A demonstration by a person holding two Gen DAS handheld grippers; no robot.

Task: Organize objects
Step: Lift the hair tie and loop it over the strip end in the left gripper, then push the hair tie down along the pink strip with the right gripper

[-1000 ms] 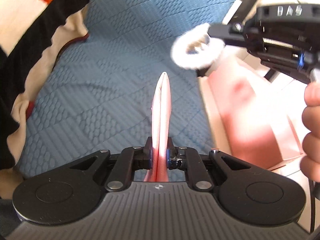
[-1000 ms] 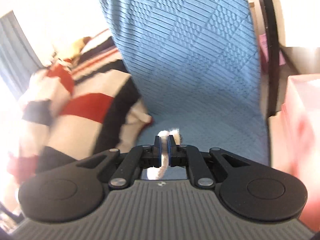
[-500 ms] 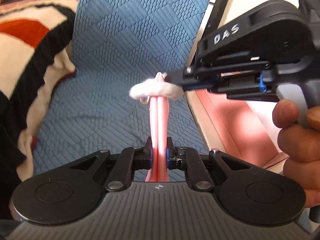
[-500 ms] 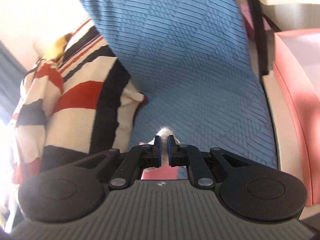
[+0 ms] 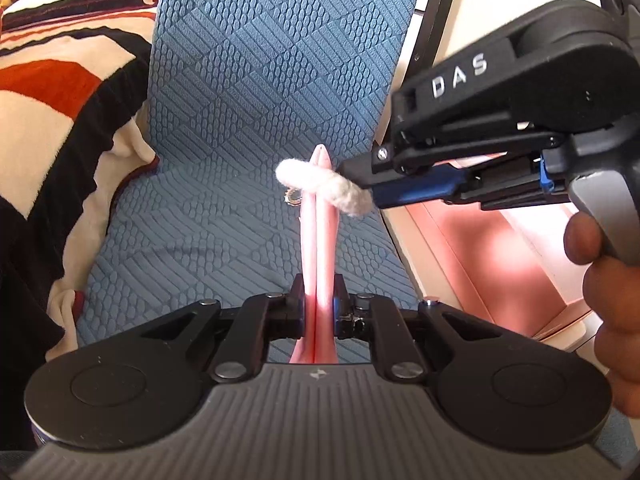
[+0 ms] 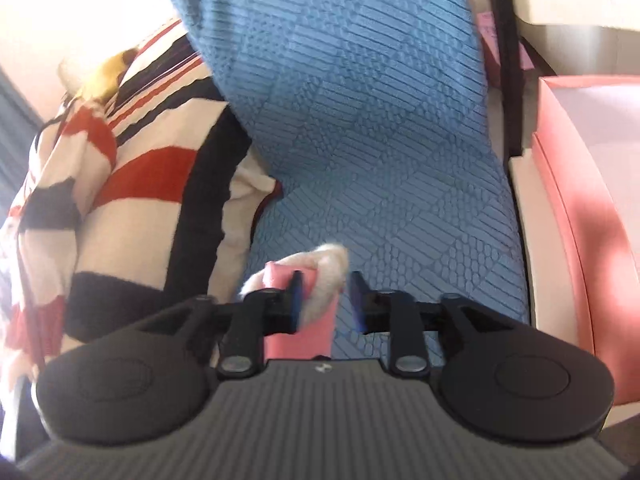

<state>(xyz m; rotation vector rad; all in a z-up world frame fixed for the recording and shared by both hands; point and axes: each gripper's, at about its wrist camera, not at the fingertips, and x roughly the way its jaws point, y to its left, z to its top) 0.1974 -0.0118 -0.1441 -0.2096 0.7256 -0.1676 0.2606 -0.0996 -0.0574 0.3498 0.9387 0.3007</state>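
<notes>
Blue quilted cover behind; left gripper fingers clamp pink holder, right gripper fingers just parted off fluffy ring

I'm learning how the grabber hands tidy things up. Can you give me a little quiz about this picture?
1. What does the left gripper clamp? A) a flat pink strip B) a spoon C) a sock
2. True or false: the white fluffy ring is looped around the pink strip.
3. Are the right gripper's jaws open or shut?

Key: 1 A. 2 True. 3 Open: they have just been opening, and the fluffy ring sits between them without being pinched.
</notes>
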